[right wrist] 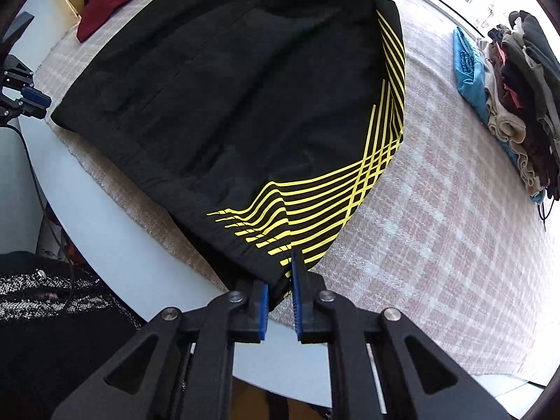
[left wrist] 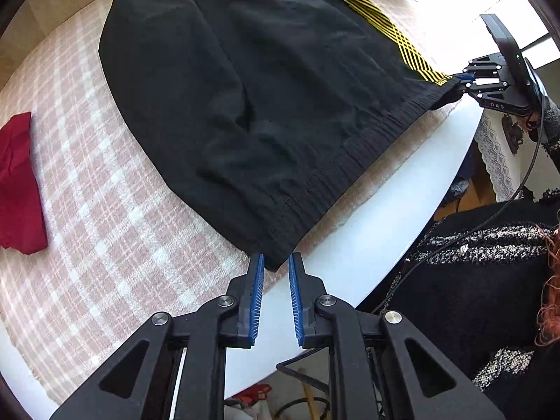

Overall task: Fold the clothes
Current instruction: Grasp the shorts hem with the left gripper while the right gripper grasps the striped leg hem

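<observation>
A black jacket with yellow stripes (left wrist: 252,80) lies spread flat on a pink checked cloth, hem toward me; it also shows in the right wrist view (right wrist: 245,105). My left gripper (left wrist: 276,262) is open, its fingertips just at the hem's near corner, with cloth between the tips but not clamped. My right gripper (right wrist: 281,280) has the striped hem corner between its pads; it looks closed on the cloth. The right gripper also shows in the left wrist view (left wrist: 462,80) at the far hem corner. The left gripper shows in the right wrist view (right wrist: 33,99) at the other corner.
A folded red garment (left wrist: 17,185) lies on the cloth to the left, also in the right wrist view (right wrist: 105,0). A pile of clothes (right wrist: 518,105) with a blue item (right wrist: 469,66) sits at the right. The white table edge (left wrist: 385,210) runs along the hem.
</observation>
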A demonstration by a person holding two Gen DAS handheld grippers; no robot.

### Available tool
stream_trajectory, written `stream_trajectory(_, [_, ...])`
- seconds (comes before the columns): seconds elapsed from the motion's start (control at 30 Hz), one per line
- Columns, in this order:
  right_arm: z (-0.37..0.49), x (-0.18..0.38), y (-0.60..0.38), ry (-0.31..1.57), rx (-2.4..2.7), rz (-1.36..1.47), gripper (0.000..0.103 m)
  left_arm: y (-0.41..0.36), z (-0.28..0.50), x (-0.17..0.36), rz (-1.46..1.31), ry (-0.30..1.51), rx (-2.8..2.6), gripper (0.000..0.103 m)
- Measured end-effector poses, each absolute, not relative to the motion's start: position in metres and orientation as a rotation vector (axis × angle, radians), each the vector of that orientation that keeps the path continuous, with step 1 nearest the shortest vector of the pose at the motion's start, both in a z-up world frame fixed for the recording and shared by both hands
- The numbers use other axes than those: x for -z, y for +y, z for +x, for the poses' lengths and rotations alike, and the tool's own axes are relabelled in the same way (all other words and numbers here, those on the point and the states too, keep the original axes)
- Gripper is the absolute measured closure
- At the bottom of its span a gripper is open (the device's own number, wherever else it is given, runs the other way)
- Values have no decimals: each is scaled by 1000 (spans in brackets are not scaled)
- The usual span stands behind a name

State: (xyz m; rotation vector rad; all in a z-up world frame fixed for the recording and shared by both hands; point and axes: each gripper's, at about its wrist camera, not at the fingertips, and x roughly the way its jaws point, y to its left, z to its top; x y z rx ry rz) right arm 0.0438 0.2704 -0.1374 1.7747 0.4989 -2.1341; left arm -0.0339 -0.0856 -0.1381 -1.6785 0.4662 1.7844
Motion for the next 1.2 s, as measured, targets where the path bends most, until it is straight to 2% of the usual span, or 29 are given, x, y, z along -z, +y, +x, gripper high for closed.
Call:
stream_trajectory(0.03, [42,130,272,501,2155,1752,90,-87,-34,143,-1704,466,-1766,90])
stream_trajectory(0.07, [41,124,272,510,2175,1723,83,-91,-41,138,-1695,448,-1793,90])
stream_trajectory(0.1, [40,118,272,521,2193,1693,72,-94,-49,132,-1677,422,-1825,91])
stream_trajectory(0.17, [43,114,271,543,2220,1661,62,-96,-57,123,-1657,398,-1837,85])
stream_trajectory(0.23, [49,119,270,559,2207,1679,62,-92,-43,121,-1656,398,-1820,75])
stream_trajectory(0.57, [69,155,285,433,2284,1779,60,-74,-7,141,-1753,306,-1789,71])
stream_trajectory(0.63, [70,158,286,406,2285,1786,60,-73,-12,141,-1761,308,-1801,75])
stream_trajectory(0.7, [70,158,289,358,2283,1789,63,-69,-11,142,-1744,380,-1827,86])
stream_trajectory(0.73, [71,157,292,327,2281,1785,66,-67,-10,142,-1730,421,-1834,88])
stream_trajectory(0.8, [71,152,295,263,2280,1772,84,-66,-8,139,-1719,424,-1833,92])
stream_trajectory(0.83, [72,150,296,253,2285,1766,88,-68,-8,137,-1711,408,-1842,93])
stream_trajectory(0.87, [72,149,295,255,2284,1764,93,-69,-8,135,-1703,392,-1852,103])
stream_trajectory(1.07, [70,141,294,210,2271,1764,94,-86,-4,127,-1684,280,-1880,103])
stream_trajectory(1.17, [71,135,293,221,2271,1766,94,-88,10,119,-1644,331,-1891,102])
stream_trajectory(1.2, [70,134,292,226,2269,1766,94,-89,15,117,-1635,338,-1896,93])
